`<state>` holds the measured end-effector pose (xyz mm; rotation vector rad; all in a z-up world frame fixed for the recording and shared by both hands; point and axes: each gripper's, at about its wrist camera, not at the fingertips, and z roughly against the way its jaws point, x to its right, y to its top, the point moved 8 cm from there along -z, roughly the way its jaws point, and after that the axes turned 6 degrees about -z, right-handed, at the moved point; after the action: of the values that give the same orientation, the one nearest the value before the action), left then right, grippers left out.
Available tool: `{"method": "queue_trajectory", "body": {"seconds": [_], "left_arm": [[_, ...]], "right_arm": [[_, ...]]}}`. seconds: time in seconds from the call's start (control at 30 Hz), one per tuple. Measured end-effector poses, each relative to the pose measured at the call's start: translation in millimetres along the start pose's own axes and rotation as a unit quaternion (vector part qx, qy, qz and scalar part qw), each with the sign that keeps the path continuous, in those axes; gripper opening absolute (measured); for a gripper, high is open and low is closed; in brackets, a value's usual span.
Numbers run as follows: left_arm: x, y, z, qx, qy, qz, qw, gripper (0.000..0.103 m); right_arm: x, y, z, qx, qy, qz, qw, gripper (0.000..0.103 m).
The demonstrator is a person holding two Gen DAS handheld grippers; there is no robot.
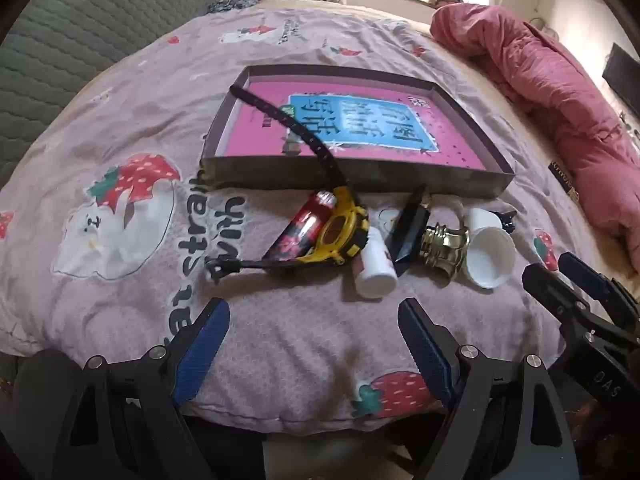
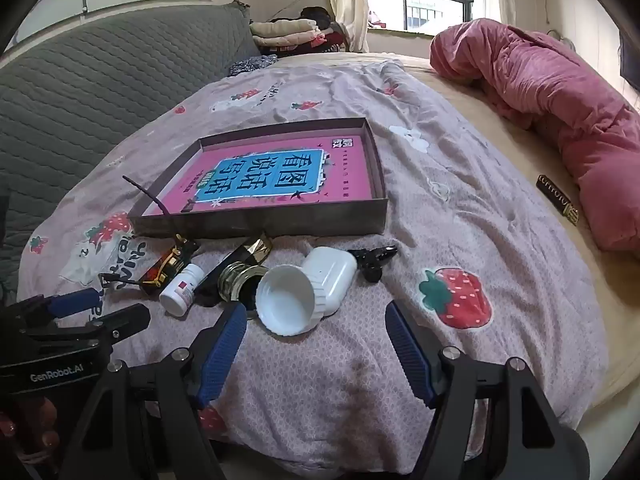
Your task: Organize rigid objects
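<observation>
With both hand-held grippers spread wide and empty, bring your right hand-held gripper (image 2: 314,354) squarely over the white cup (image 2: 286,306) beside the box (image 2: 260,224) on the bed (image 2: 460,208).

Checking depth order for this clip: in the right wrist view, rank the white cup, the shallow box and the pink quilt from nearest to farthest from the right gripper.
1. white cup, just ahead, left of centre.
2. shallow box, behind the clutter.
3. pink quilt, far right.

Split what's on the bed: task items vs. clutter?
Task items:
- shallow brown cardboard box with pink printed base
- yellow-and-black wristwatch
- red cylindrical tube
- small white pill bottle
- brass screw fitting
- white plastic jar

Lying about:
- crumpled pink quilt
- folded clothes pile
- grey quilted headboard
</observation>
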<state>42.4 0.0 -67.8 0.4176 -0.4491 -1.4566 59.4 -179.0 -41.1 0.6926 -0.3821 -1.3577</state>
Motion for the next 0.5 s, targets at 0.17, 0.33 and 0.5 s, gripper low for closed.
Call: {"method": "queue_trajectory", "body": {"seconds": [0.17,0.33,0.5], "left_arm": [[6,0,2,0.009,-0.011,0.002,0.9999,0.087],[0,-3,1,-0.001,-0.016,0.009,0.9998,0.087],[-3,0,0,0.003,-0.010,0.000,0.9999,0.087]], "right_arm": [[6,4,1,-0.003,-0.012,0.014,1.000,0.071],[2,-2,-3,-0.004,-0.015,0.016,1.000,0.071],[1,0,-3,-0.006,-0.006,0.008,1.000,0.071]]}}
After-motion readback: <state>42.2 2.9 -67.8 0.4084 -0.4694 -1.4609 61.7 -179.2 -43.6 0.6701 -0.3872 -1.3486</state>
